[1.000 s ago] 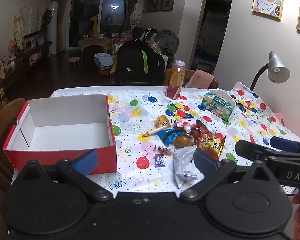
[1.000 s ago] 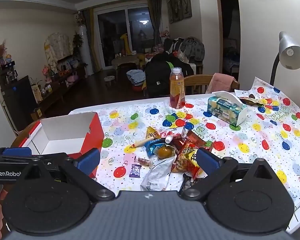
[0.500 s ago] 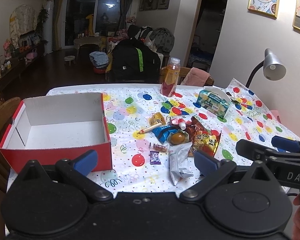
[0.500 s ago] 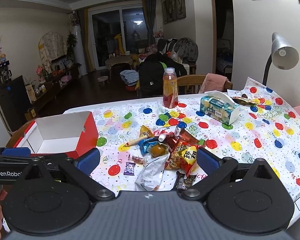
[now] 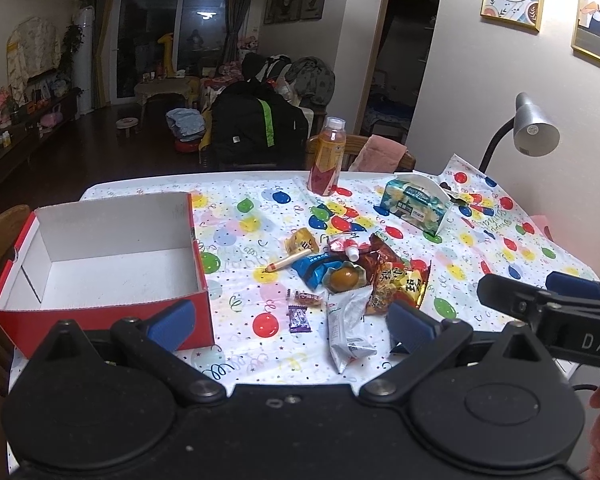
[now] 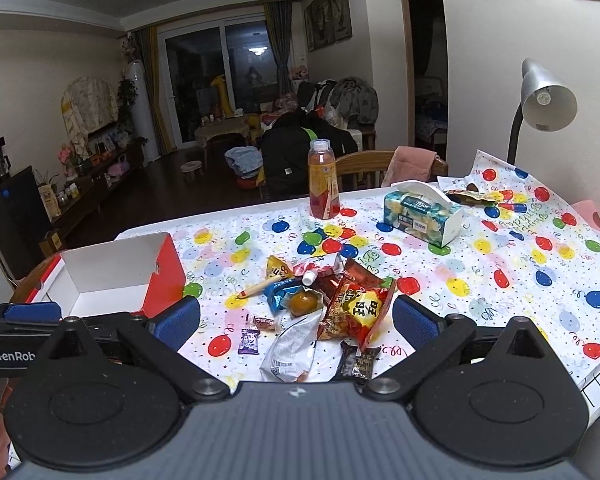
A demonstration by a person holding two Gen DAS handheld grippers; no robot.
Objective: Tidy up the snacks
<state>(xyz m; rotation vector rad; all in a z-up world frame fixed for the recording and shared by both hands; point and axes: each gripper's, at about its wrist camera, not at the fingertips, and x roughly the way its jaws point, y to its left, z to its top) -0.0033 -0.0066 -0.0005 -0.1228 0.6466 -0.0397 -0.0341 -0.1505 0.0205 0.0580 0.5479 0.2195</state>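
A heap of snacks lies mid-table: a red and yellow chip bag (image 5: 396, 280) (image 6: 358, 308), a silver packet (image 5: 348, 326) (image 6: 290, 346), a blue wrapper (image 5: 312, 270), a round orange jelly cup (image 5: 344, 278) (image 6: 303, 302), a small purple candy (image 5: 299, 319) (image 6: 248, 341) and a dark bar (image 6: 358, 362). An empty red box with white inside (image 5: 100, 256) (image 6: 112, 276) stands to their left. My left gripper (image 5: 292, 324) hovers open over the near table edge. My right gripper (image 6: 296, 320) is open too, with the snacks seen between its fingers.
A juice bottle (image 5: 327, 156) (image 6: 323, 180) stands at the far edge, with a tissue box (image 5: 418, 204) (image 6: 420, 212) to its right. A desk lamp (image 5: 534, 128) (image 6: 546, 100) rises at the right. Wooden chairs surround the balloon-print tablecloth (image 5: 500, 240).
Both grippers have drawn back and risen a little, so the table shows smaller and the dark bar has come into the right wrist view. Nothing on the table moved.
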